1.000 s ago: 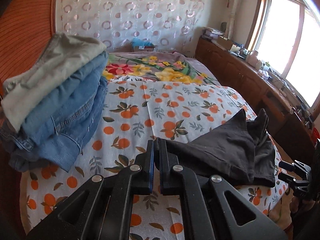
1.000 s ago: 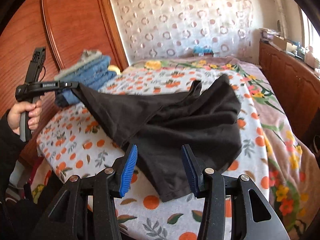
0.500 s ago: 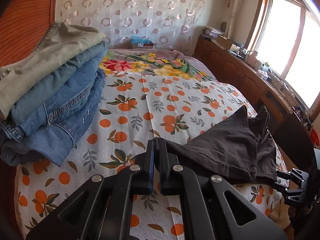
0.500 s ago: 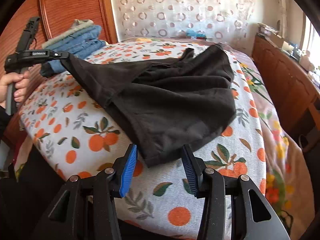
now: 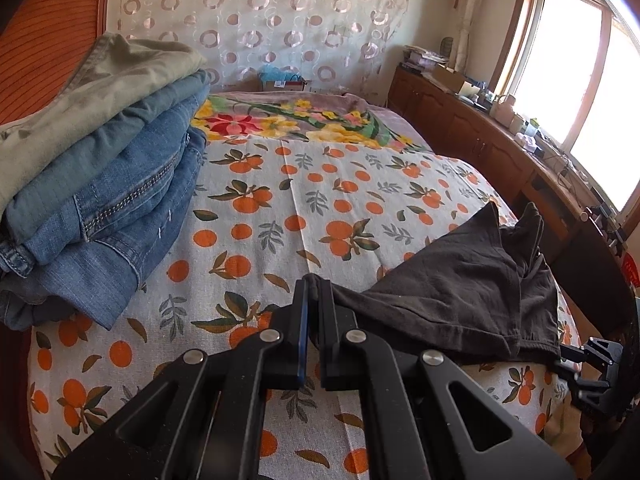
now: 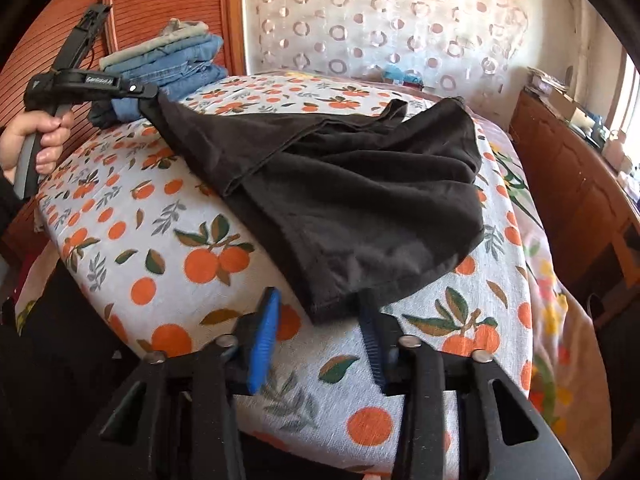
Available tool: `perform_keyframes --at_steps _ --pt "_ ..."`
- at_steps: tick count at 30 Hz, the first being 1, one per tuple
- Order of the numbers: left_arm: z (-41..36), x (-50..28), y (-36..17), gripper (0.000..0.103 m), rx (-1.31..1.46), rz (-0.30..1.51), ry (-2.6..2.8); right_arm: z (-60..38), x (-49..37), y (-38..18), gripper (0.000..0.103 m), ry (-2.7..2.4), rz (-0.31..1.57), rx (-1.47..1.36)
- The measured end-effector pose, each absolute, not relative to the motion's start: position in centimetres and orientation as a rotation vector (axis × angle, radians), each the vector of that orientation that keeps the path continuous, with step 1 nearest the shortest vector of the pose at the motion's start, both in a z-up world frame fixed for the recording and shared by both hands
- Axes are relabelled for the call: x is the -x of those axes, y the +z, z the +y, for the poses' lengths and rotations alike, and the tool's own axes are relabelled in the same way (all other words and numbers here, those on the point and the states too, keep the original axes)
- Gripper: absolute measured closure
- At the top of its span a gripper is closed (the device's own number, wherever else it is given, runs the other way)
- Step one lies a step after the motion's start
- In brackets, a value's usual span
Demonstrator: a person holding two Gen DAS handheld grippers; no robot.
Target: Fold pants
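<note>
Black pants (image 6: pixel 360 184) lie crumpled on the orange-print bed sheet (image 6: pixel 168 248). My left gripper (image 5: pixel 314 284) is shut on one corner of the pants (image 5: pixel 448 292) and holds it just above the sheet; it shows in the right wrist view (image 6: pixel 150 94) at the far left, held by a hand. My right gripper (image 6: pixel 320 308) is open, its jaws either side of the near corner of the pants, low over the sheet. It shows at the right edge of the left wrist view (image 5: pixel 576 364).
A stack of folded jeans and khaki trousers (image 5: pixel 96 184) sits at the bed's left side against a wooden headboard (image 6: pixel 168 4). A floral blanket (image 5: pixel 288 120) covers the far bed. A wooden cabinet (image 5: pixel 500 152) with clutter runs along the right under a window.
My right gripper has moved forward and down, so the near corner of the pants now lies between its open jaws. My left gripper has moved lower and closer to the stack, still holding its corner.
</note>
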State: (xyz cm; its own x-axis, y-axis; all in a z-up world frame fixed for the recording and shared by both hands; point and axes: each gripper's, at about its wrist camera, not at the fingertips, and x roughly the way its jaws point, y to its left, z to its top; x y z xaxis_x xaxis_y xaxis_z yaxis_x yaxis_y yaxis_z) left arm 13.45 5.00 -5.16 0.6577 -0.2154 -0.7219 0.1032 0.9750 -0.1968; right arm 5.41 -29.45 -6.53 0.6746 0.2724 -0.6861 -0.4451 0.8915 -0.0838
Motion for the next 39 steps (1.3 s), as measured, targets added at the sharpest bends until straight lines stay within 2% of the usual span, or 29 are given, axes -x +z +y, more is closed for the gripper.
perform_keyframes --at_steps 6,17,23,27,32,39 --pt "4.7 -13.6 -3.8 0.099 0.157 0.817 -0.21 -31.1 -6.0 -3.9 0.093 0.399 0.686 0.231" --pt "2.8 -8.6 10.2 0.099 0.158 0.572 -0.327 -36.0 -2.3 11.3 0.093 0.324 0.432 0.236" --pt "1.7 -6.6 14.6 0.099 0.131 0.486 -0.373 -36.9 -0.4 15.0 0.093 0.315 0.364 0.26" --pt "2.0 -9.3 14.0 0.099 0.119 0.504 -0.334 -35.8 -2.7 14.1 0.093 0.321 0.376 0.287" --pt "3.4 -15.6 13.7 0.099 0.121 0.529 -0.256 -34.0 -10.2 14.7 0.093 0.297 0.379 0.315" --pt "4.0 -21.2 18.1 0.099 0.105 0.449 -0.175 -32.3 -18.0 19.1 0.094 0.24 0.292 0.238"
